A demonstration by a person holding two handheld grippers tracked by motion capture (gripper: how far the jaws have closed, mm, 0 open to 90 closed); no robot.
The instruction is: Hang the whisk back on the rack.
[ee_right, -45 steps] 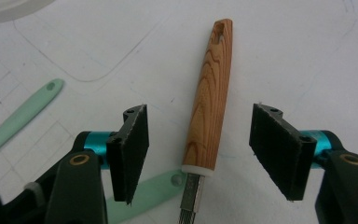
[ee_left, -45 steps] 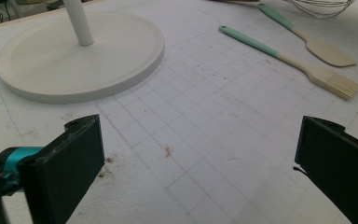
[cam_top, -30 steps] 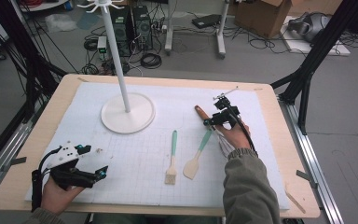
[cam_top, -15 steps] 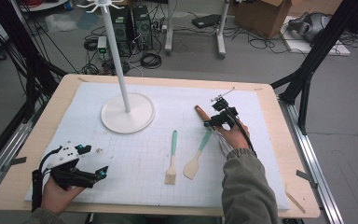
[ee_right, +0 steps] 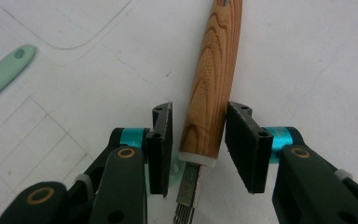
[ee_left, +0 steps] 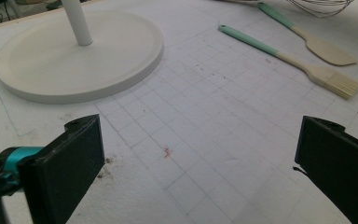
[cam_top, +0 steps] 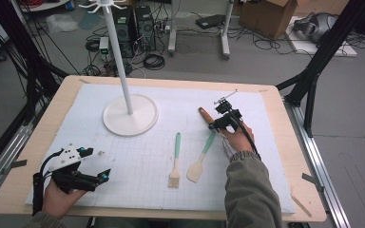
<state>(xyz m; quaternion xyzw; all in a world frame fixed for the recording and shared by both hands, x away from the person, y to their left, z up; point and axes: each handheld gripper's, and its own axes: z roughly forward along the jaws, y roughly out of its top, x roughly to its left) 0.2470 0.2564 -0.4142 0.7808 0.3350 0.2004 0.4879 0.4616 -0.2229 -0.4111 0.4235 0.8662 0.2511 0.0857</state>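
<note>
The tabletop (cam_top: 43, 142) looked the same as a moment earlier: white stand (cam_top: 130, 115) toward the far left, pastry brush (cam_top: 175, 161) and green-handled spatula (cam_top: 202, 156) lying side by side near the middle, none of them shifted. Both hands had held their places too. The left gripper (cam_top: 95, 178) sat at the near left corner, jaws spread wide over bare mat, nothing between them. The real change was small, over by the right edge: the right gripper (cam_top: 214, 124) had just been drawing its jaws in around the whisk's wooden handle (ee_right: 212, 79), which lay flat on the mat beyond the spatula. In the right gripper view the handle sat between the pads (ee_right: 161, 140), a sliver of gap showing on each side, so no squeeze yet. My read: a grasp was nearly made, the lift yet to come.
</note>
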